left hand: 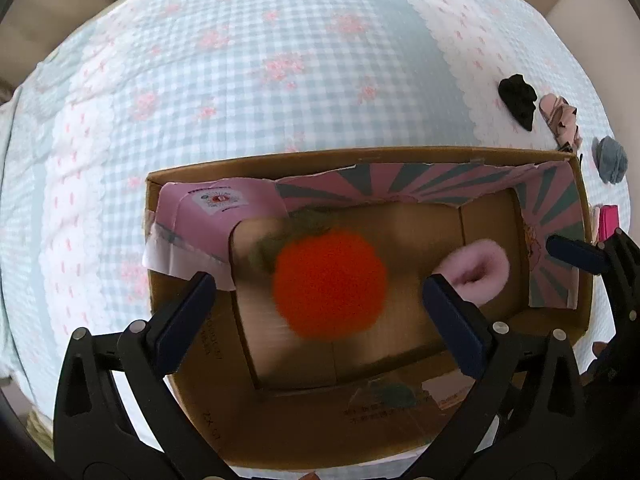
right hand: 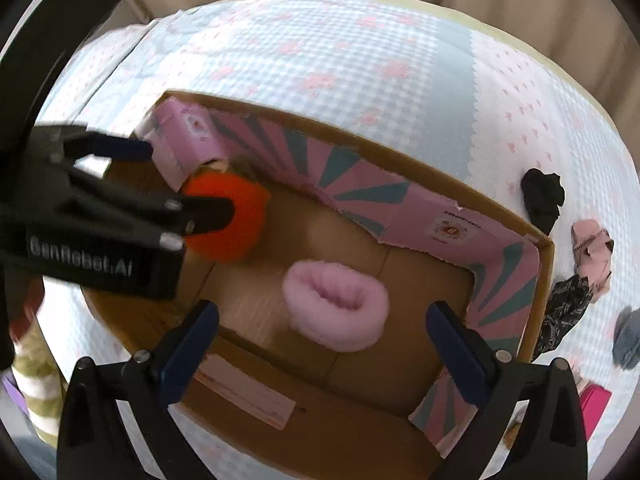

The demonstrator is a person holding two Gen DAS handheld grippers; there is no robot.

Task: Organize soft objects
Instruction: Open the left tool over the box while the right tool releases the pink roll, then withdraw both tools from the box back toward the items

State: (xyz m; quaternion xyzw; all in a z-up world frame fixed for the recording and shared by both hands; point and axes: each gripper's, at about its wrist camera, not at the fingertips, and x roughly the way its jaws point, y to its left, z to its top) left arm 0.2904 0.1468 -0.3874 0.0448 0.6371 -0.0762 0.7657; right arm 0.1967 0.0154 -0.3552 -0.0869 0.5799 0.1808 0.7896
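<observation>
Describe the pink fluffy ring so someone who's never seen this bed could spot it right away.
Find the open cardboard box with pink-and-teal flaps on the checked bedspread. On its brown floor lie two soft things, and the pink fluffy ring is the one toward the right end. Unlike the solid orange pompom beside it, it is pale pink with a hollow centre.

A bed (left hand: 248,92) covered by a blue-and-white checked quilt with pink flowers fills both views. An open cardboard box (left hand: 192,404) is set on it in the lower centre. At the right edge of the frame, a black cloth (left hand: 518,100), a pink cloth (left hand: 560,116) and a grey ball (left hand: 610,158) are laid on the quilt beside the box.
</observation>
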